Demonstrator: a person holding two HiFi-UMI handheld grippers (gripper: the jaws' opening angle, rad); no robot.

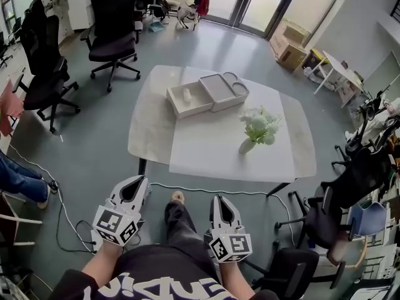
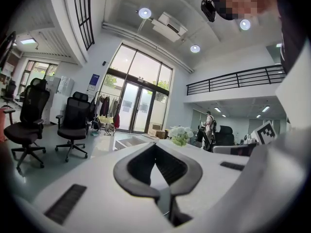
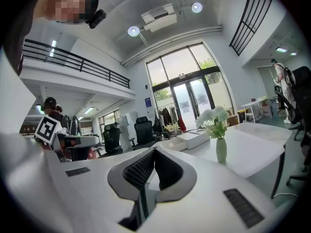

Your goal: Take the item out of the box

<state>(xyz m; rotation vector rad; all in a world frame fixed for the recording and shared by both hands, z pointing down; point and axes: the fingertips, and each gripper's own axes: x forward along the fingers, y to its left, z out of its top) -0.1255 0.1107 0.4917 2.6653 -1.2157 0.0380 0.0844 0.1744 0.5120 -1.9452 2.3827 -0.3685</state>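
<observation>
While both tools hang short of the table's near edge, nothing of the task has been touched yet. The left gripper [image 1: 140,179] has its jaws brought together with nothing between them, and the right gripper [image 1: 218,198] is likewise closed and empty. Both point roughly level toward the table [image 1: 212,152].

The box [image 1: 190,112] lies open toward the table's far edge, left of the middle, with its lid [image 1: 224,91] lying just beside it on the right. Inside the box sits the item [image 1: 186,94], a small pale thing near the middle of the tray; its exact shape is too small to make out.

Judging by its size, the item should be light and easy to lift with one gripper. It looks smooth, so it may slip under a shallow pinch. The best hold is probably from above, across its narrower width, with jaws opened only enough to clear the box walls. The other gripper could steady the box. A vase of flowers [image 1: 259,127] stands nearer the right edge, well apart from the box.
</observation>
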